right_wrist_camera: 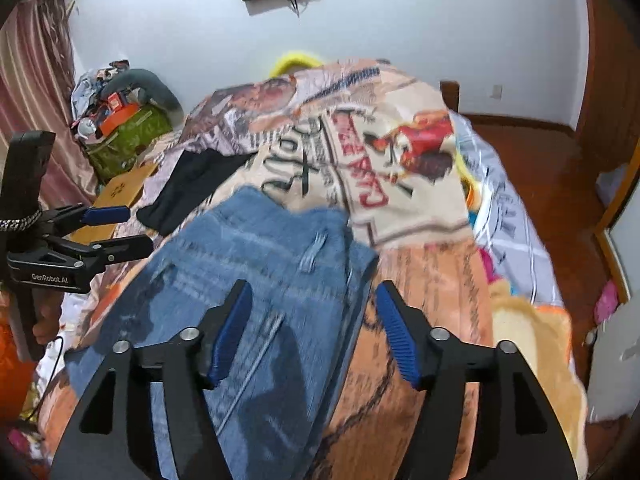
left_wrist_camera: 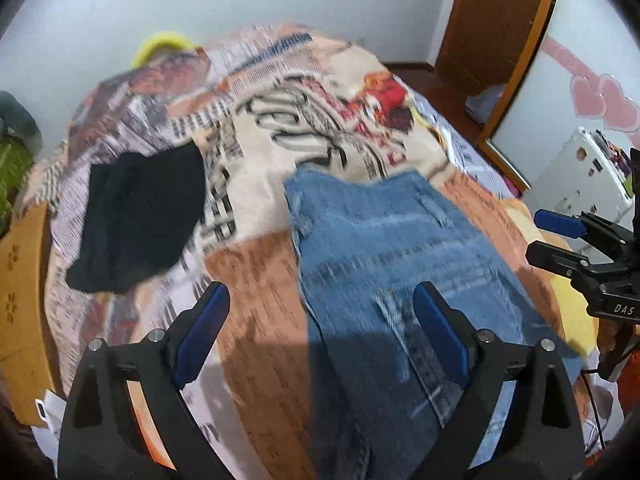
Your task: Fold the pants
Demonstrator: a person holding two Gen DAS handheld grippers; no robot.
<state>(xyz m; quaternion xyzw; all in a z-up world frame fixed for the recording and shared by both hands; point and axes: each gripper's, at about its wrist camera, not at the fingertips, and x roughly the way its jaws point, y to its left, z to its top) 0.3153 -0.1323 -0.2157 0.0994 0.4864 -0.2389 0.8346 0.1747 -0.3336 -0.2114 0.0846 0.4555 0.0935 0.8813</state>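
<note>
Blue denim pants [left_wrist_camera: 384,256] lie folded lengthwise on the patterned bedspread [left_wrist_camera: 256,184], waistband at the far end. They also show in the right wrist view [right_wrist_camera: 264,280]. My left gripper [left_wrist_camera: 320,312] is open and empty above the pants' left edge. My right gripper [right_wrist_camera: 314,312] is open and empty above the pants' right edge. The right gripper shows at the right of the left wrist view [left_wrist_camera: 552,236], and the left gripper at the left of the right wrist view [right_wrist_camera: 128,228], both open.
A black garment [left_wrist_camera: 140,216] lies on the bed left of the pants, also in the right wrist view [right_wrist_camera: 192,184]. A wooden board [left_wrist_camera: 24,300] stands at the bed's left side. A wooden door [left_wrist_camera: 496,20] and a white cabinet [left_wrist_camera: 580,176] are at right.
</note>
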